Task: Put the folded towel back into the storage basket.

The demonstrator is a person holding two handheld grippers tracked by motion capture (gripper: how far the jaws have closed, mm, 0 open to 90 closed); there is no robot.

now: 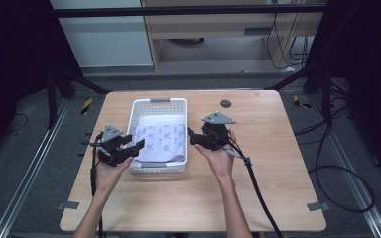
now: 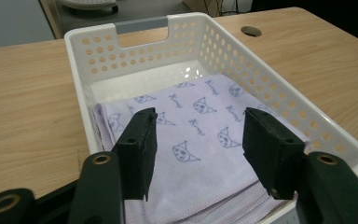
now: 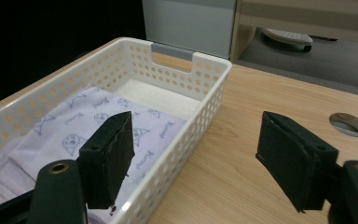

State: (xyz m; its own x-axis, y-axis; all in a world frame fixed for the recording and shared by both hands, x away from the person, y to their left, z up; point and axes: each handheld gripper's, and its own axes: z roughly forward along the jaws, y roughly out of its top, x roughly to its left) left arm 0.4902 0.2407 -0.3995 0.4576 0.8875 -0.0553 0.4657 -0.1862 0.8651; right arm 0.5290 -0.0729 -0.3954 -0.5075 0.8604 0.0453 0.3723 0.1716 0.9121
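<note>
Evidently both tools, left (image 2: 198,156) and right (image 3: 205,163), gape empty beside a perforated white basket (image 1: 144,106) of folded printed cloth (image 1: 159,141).

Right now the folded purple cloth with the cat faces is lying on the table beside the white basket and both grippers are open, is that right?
Not quite. The folded cloth lies inside the white basket, not beside it, as the left gripper view shows. The left gripper and right gripper are both open.

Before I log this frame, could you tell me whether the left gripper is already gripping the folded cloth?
No, the left gripper is open above the cloth in the basket.
</note>
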